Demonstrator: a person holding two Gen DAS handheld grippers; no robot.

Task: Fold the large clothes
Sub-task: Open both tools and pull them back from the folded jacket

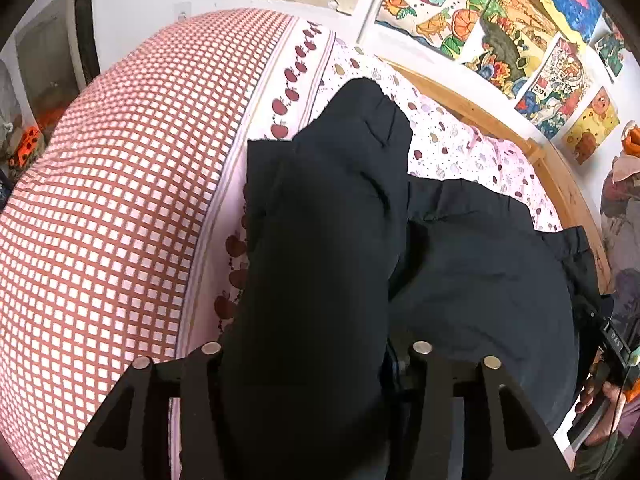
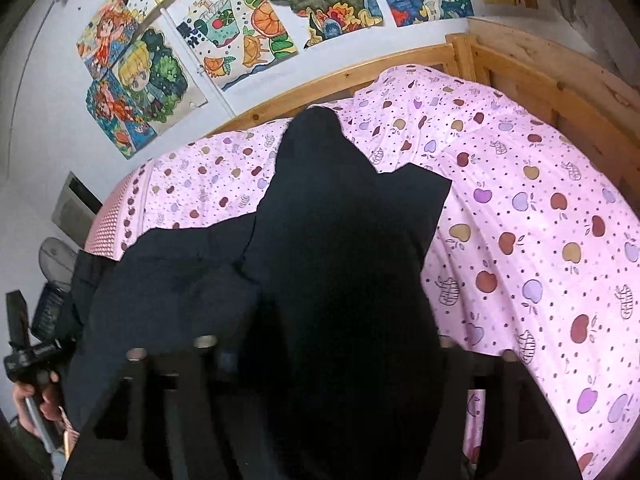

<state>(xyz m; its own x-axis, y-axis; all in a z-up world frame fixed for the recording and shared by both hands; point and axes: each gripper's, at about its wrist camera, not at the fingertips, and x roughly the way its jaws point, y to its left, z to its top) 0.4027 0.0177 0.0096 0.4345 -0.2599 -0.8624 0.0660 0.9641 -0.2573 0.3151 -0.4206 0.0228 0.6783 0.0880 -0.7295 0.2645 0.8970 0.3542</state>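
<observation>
A large black garment (image 1: 328, 220) lies on the bed, with a raised fold running toward me and a gathered waistband at the right. My left gripper (image 1: 316, 356) stands open low over it. Its black fingers (image 1: 192, 368) are apart and the fold lies loosely between them. In the right wrist view the same black garment (image 2: 340, 240) spreads over the pink cover. My right gripper (image 2: 324, 348) is open too, and dark cloth fills the gap between its blurred fingers (image 2: 168, 364). At the edge of each view a hand holds the other gripper's handle.
The bed carries a pink-and-white checked cover (image 1: 120, 200) and a pink apple-print quilt (image 2: 540, 240). A wooden bed frame (image 2: 540, 64) runs along the far side and the head. Coloured drawings (image 2: 240, 28) hang on the white wall. A fan (image 2: 56, 256) stands at the left.
</observation>
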